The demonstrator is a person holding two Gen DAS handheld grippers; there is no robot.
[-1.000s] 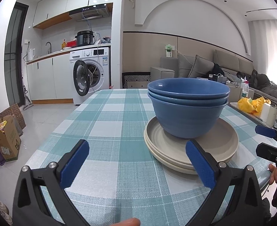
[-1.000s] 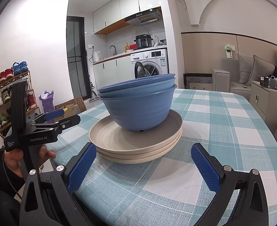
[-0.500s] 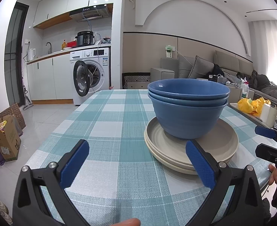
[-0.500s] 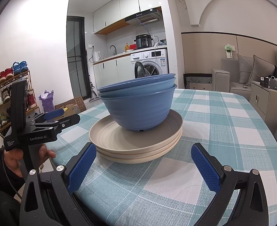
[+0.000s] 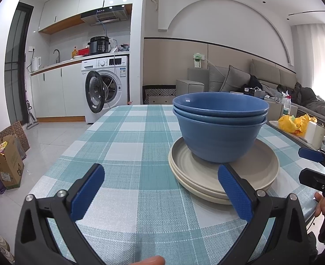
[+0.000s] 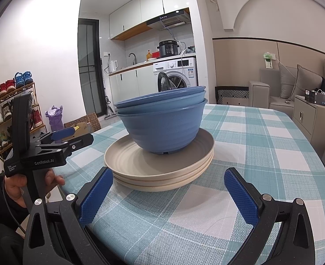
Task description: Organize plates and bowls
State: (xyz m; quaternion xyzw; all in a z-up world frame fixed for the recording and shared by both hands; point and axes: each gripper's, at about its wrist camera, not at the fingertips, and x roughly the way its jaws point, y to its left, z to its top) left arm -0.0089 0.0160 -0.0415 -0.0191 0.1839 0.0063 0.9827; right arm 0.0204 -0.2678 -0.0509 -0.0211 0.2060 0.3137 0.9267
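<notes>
Both tools, my left tool (image 5: 160, 190) and right tool (image 6: 168, 193), stay gaping wide and empty, unmoved since a second ago. Beyond them on the table (image 5: 127, 145), three blue bowls (image 5: 219, 130) sit nested on three beige plates (image 5: 259, 172).

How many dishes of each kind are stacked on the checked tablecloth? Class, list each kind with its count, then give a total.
Round blue bowls, nested: 3
Round beige plates, stacked under the bowls: 3
Total: 6 dishes
</notes>
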